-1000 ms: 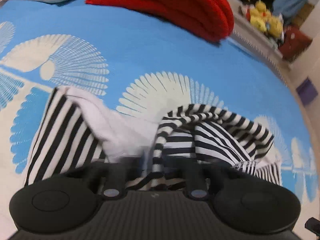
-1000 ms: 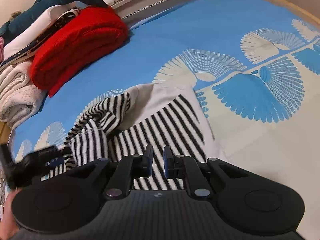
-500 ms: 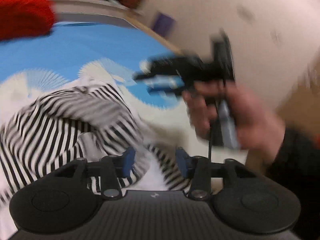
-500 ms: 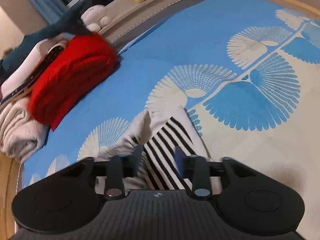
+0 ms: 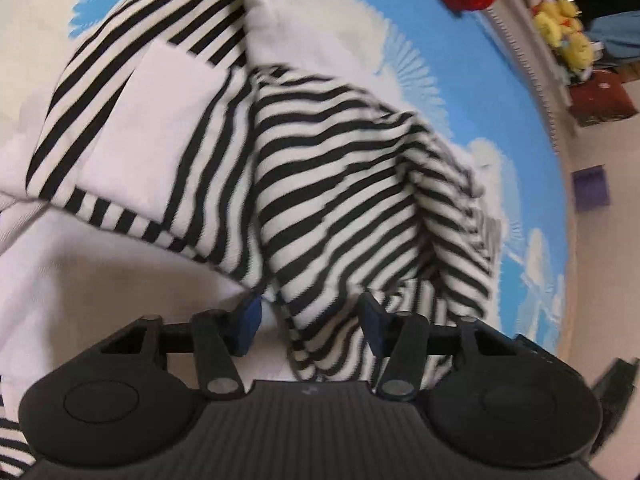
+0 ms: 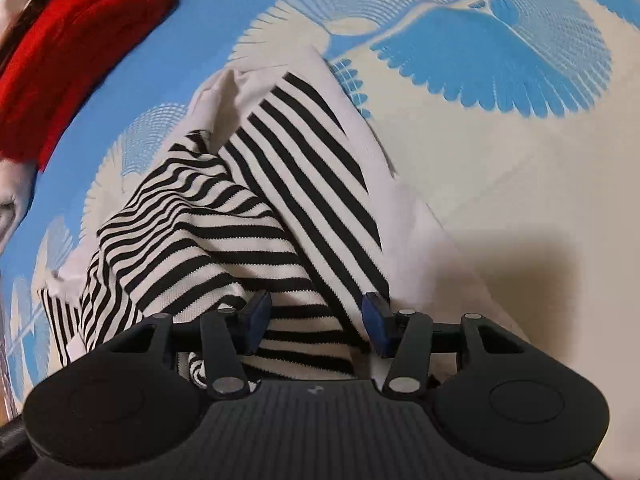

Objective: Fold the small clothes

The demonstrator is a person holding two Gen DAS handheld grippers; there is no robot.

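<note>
**Striped garment bunched on bedspread, both grippers spread above it**

The black-and-white striped garment (image 5: 328,168) is seen lying crumpled on the blue and cream fan-patterned bedspread (image 6: 500,184). In the left wrist view a plain white patch (image 5: 160,128) is noted on the left part of the garment (pocket or panel, cannot be told), with a raised fold of finer stripes running down the middle toward the near edge. Plain white fabric is seen at the near left.

The left gripper (image 5: 310,322) is held low over the near edge of the garment. Its jaws are spread apart; a tongue of striped cloth lies between the blue pads (image 5: 250,320), but nothing is pinched.

The right gripper (image 6: 318,322) is likewise held over the near end of the garment, jaws spread wide, striped cloth visible in the gap and not clamped. In this view broad stripes are seen on the right half and narrower, wrinkled stripes on the left, with a white border along the far and right edges.

A folded red knit (image 6: 76,48) is recorded at the far left of the bedspread, well apart from the garment. In the left wrist view, yellow plush toys (image 5: 564,32) are seen beyond the bed edge at far right (slightly blurred).
</note>
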